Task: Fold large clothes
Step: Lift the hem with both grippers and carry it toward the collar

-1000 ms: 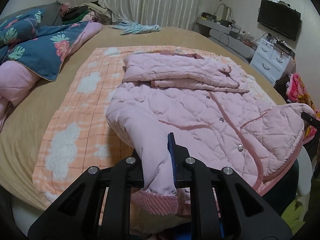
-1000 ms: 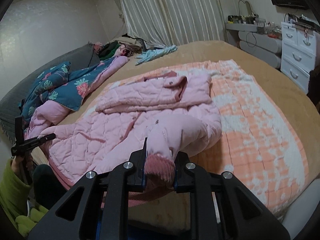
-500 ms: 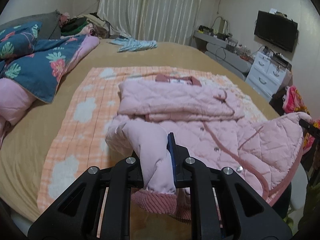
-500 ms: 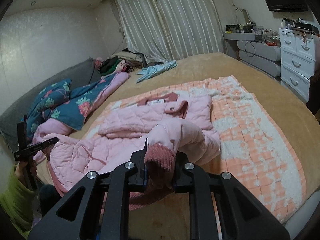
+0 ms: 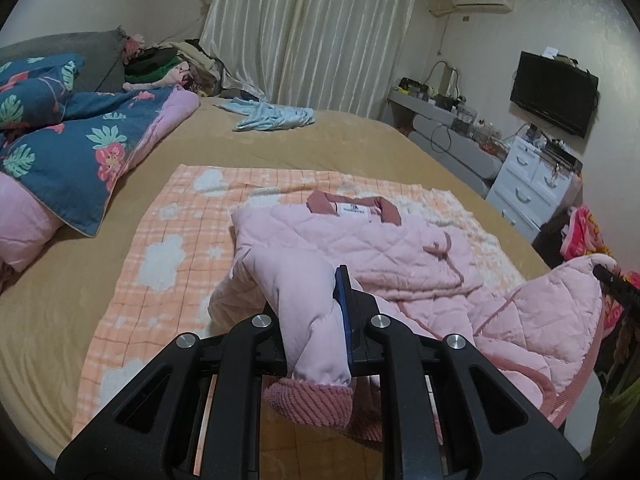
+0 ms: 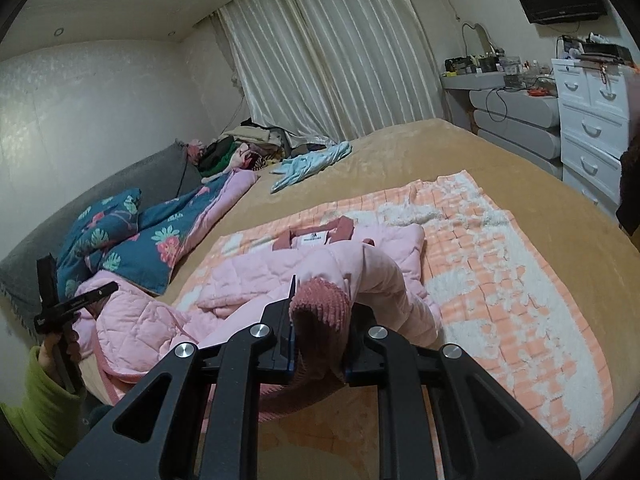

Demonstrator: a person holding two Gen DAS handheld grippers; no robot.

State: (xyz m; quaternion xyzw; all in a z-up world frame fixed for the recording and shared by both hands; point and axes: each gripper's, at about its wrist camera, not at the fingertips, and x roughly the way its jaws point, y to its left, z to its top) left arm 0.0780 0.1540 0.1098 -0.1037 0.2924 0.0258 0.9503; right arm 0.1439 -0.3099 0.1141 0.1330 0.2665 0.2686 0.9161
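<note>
Pink quilted padding tells you most of what you need: the jacket (image 5: pixel 352 240) is soft, puffy and fairly light, it will sag and drag rather than hold a shape, and its smooth shell could slide through a loose pinch. It lies across the middle of the left wrist view, on the orange checked blanket (image 5: pixel 168 240) that covers the tan bed (image 5: pixel 64 300), collar towards the curtains at the top of the frame. At the lower centre of that view your left gripper (image 5: pixel 316 336) is clamped on one sleeve (image 5: pixel 308 304) just above its ribbed cuff (image 5: pixel 312 400), which hangs below the jaws. Further right the hem side billows up towards the right edge, lifted off the bed. In the right wrist view, your left tool shows at the far left edge with quilted cloth bunched beside it; at lower centre your right gripper (image 6: pixel 320 332) is closed on the other sleeve's ribbed cuff (image 6: pixel 320 300). The corduroy ribbing looks grippier than the shell, so taking hold at or beside the cuffs seems sound. Expect the padded body to trail and bunch, so carry both sleeves evenly.
</note>
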